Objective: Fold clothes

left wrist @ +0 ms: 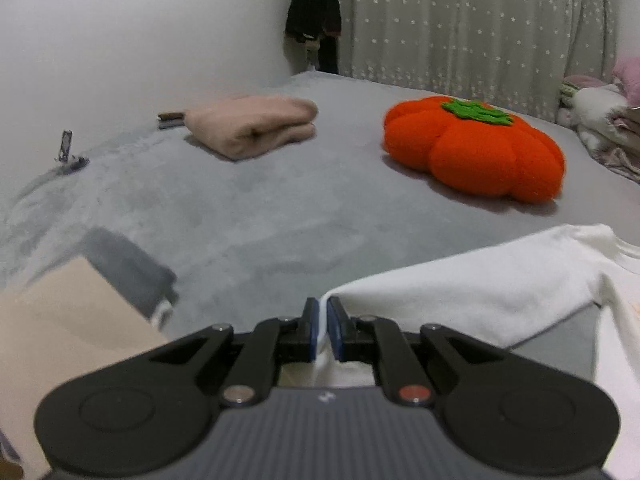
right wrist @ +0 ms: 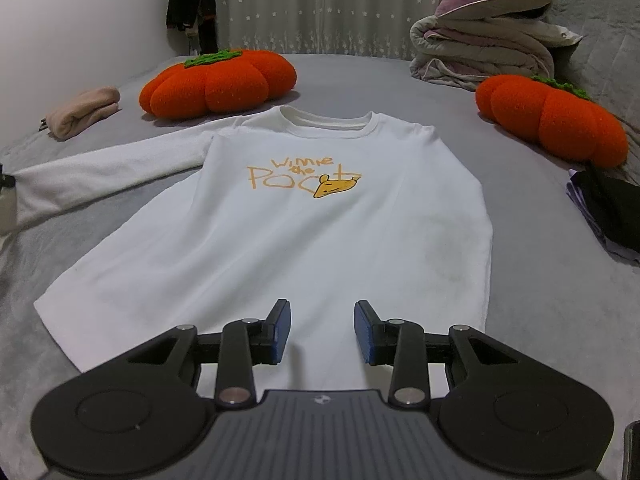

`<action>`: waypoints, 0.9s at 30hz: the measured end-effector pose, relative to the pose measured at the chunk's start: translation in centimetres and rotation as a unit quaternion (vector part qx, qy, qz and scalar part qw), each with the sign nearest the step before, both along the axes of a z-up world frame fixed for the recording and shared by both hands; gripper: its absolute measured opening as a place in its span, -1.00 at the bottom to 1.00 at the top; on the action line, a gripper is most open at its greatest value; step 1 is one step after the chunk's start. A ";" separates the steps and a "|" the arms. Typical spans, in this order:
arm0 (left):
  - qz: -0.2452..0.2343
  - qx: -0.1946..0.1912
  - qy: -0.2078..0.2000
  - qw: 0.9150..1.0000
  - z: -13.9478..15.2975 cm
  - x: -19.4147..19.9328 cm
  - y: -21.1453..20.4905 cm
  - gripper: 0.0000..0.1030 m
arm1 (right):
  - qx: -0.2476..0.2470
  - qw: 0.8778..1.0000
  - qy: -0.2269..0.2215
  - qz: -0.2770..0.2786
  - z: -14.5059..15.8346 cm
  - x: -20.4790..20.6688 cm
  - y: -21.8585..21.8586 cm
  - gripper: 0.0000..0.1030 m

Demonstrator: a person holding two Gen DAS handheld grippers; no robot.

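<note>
Left gripper (left wrist: 323, 330): pinching shirt (right wrist: 280, 240) sleeve cuff | right gripper (right wrist: 322, 332): spread, over shirt hem | shirt: flat, unfolded | pink garment (left wrist: 252, 126) beyond shirt: folded

Bare grey bed (left wrist: 260, 216) lies open between the white shirt (right wrist: 320, 232) and the folded pink garment (left wrist: 252, 126) by the wall. Beyond the collar sits an orange pumpkin cushion (right wrist: 218, 82); a second pumpkin cushion (right wrist: 552, 118) and dark clothes (right wrist: 612, 208) crowd the right side, with piled bedding (right wrist: 488, 52) behind.
</note>
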State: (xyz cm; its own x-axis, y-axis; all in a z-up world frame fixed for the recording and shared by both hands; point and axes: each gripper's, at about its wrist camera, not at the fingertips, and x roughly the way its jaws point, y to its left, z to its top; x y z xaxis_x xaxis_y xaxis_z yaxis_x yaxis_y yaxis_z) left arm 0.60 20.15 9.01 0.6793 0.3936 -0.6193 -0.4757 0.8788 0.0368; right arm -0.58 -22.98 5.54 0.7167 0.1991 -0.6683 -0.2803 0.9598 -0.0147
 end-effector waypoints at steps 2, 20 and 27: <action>0.004 0.006 0.003 1.000 0.0 0.9 0.9 -0.87 | 0.000 1.000 -0.001 0.000 0.0 0.0 0.0 -0.32; 0.058 -0.009 0.010 0.998 -2.3 4.5 5.8 -0.87 | -0.006 1.000 -0.003 0.002 -0.1 0.2 -0.1 -0.32; 0.041 0.013 0.022 0.999 -3.7 5.0 4.7 -0.70 | -0.011 1.000 -0.007 0.005 -0.1 0.0 -0.2 -0.32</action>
